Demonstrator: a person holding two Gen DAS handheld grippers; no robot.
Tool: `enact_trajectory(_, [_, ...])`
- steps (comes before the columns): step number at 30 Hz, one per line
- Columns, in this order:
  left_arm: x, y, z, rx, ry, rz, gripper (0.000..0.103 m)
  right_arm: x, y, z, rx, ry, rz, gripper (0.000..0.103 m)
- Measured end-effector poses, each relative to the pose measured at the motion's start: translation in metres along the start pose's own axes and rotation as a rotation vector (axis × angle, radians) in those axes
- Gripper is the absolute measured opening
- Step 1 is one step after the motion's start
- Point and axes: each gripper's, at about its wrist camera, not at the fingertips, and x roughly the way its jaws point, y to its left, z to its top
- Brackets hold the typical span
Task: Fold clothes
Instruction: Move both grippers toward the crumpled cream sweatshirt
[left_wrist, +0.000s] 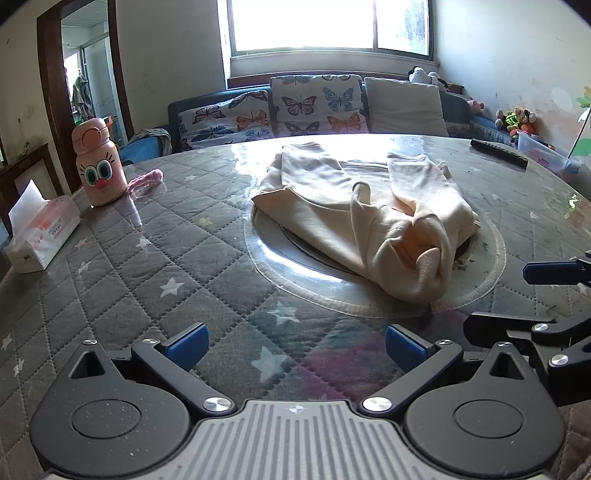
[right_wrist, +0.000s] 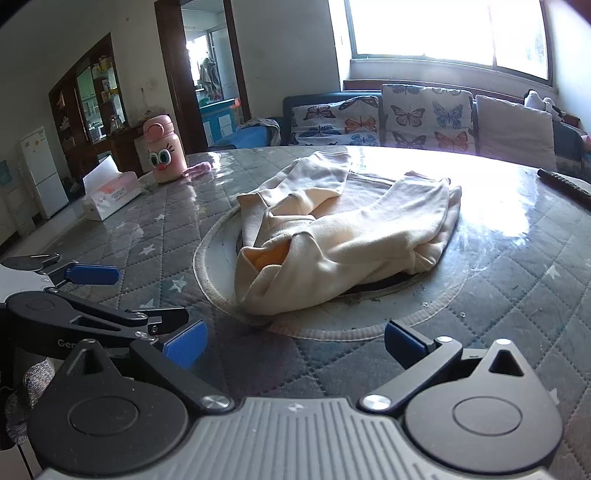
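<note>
Item: cream garment (left_wrist: 364, 218), loosely bundled mid-table (left_wrist: 122, 266) on the round glass inset, awaiting folding; left gripper (left_wrist: 295, 345) and right gripper (right_wrist: 295, 345) hover short of it, jaws spread wide, holding nothing, seemingly poised to grasp.

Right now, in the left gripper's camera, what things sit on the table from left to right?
Tissue box → pink bottle → pink strap → cream garment → dark remote.

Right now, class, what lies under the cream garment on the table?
The cream garment lies across a round glass turntable, whose rim and a dark inner ring show around it. The turntable's middle is covered, so anything there is hidden.
</note>
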Motion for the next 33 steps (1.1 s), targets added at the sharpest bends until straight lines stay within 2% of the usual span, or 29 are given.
enact_trajectory(15, [-0.023,-0.008,-0.006,-0.005,-0.023,-0.010,0.103,-0.022,0.006,-0.013,-0.035,-0.043,-0.009,0.103])
enact_trajectory(33, [-0.018,-0.010,0.010,0.018,-0.038,-0.014,0.103,-0.014,0.002,-0.007,-0.044,-0.010,0.006,0.103])
